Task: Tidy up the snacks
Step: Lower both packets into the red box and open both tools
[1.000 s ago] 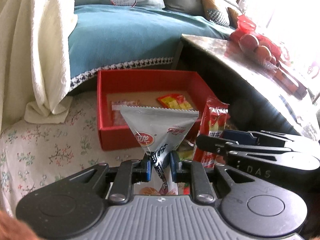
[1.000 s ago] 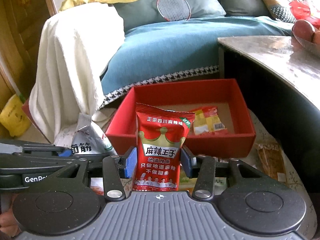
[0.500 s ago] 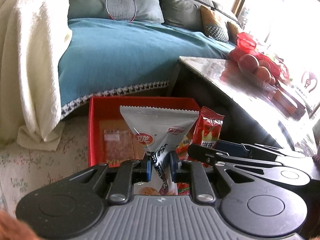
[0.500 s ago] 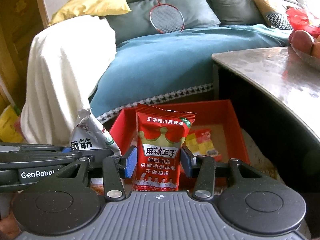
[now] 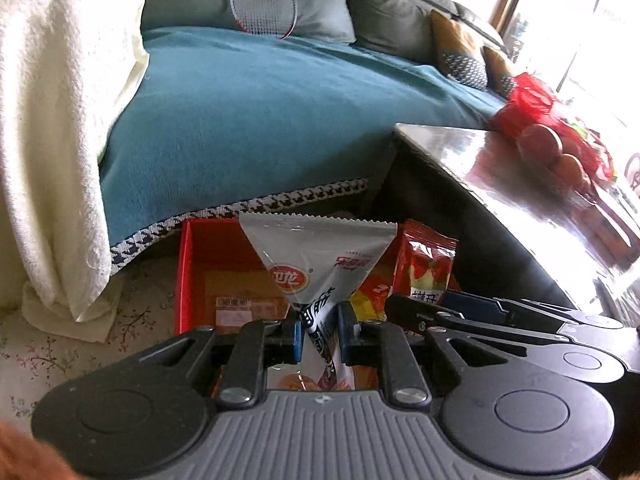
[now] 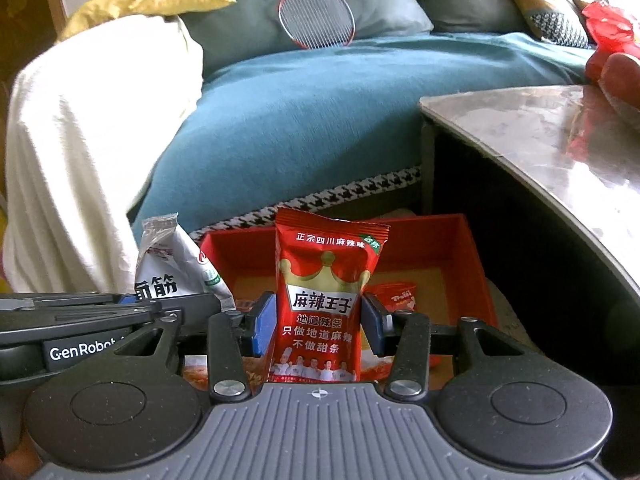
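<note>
1. Left wrist view: the left gripper [image 5: 319, 338] is clamped on one silver snack packet [image 5: 316, 256], pinched at its narrow lower part so the wide crimped top fans out above the blue pads.
2. Behind the packet, from 9 to 12 o'clock of it, sits one red box [image 5: 188, 276] on a flowered cloth [image 5: 60, 356]; one clear-wrapped snack [image 5: 240, 304] lies on its floor.
3. At 3 o'clock of the silver packet, the right gripper [image 5: 412, 312] reaches in from the right side, holding one red snack packet [image 5: 426, 264].
4. One counter [image 5: 500, 168] at 2 o'clock carries a heap of red fruit [image 5: 548, 144]. One badminton racket [image 5: 264, 0] leans on the sofa [image 5: 260, 112] at 12 o'clock.
5. Right wrist view: the right gripper [image 6: 318, 322] is clamped on the red snack packet [image 6: 326, 292], upright, its sides pressed in by both pads.
6. The silver snack packet [image 6: 168, 268] stands at 9 o'clock, above the left gripper [image 6: 132, 304].
7. The red box [image 6: 468, 252] lies behind, with one small red-and-white snack [image 6: 394, 296] inside at 3 o'clock of the held packet.
</note>
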